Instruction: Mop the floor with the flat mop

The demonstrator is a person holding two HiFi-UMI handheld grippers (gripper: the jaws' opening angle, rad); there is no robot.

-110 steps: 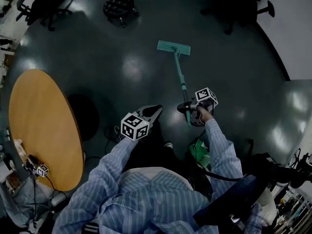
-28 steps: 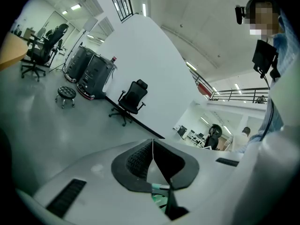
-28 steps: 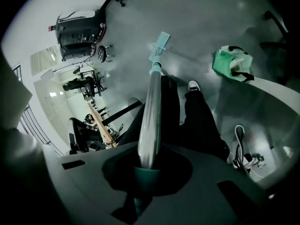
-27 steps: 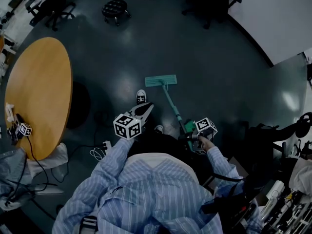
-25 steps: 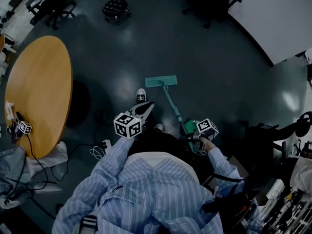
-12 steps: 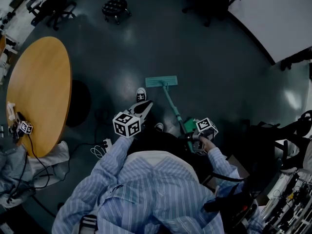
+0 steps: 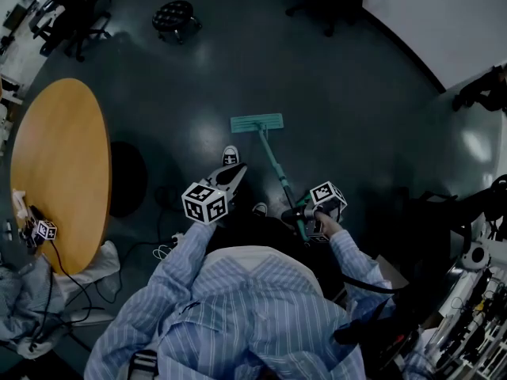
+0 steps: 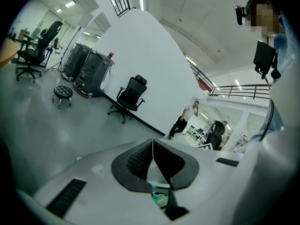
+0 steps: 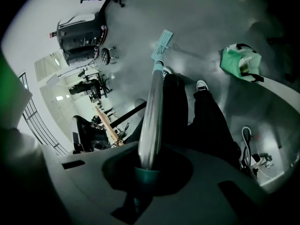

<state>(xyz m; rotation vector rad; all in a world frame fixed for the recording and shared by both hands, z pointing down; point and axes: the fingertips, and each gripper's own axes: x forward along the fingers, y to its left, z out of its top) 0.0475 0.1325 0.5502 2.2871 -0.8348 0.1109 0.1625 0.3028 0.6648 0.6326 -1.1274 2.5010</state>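
Right gripper (image 9: 144, 172) clamped on upper end of teal flat mop with silvery metal pole (image 9: 151, 111). Pole runs straight out from between fingers to rectangular teal mop head (image 7: 257, 123), lying flat on glossy dark floor (image 7: 356, 117) well ahead of fingertips. Left gripper (image 8: 153, 146): pads pressed together, nothing between, left of pole and apart from it. Judgement: mop light; pole stiff but smooth, liable to twist in single clamp; second hold lower on pole advisable.
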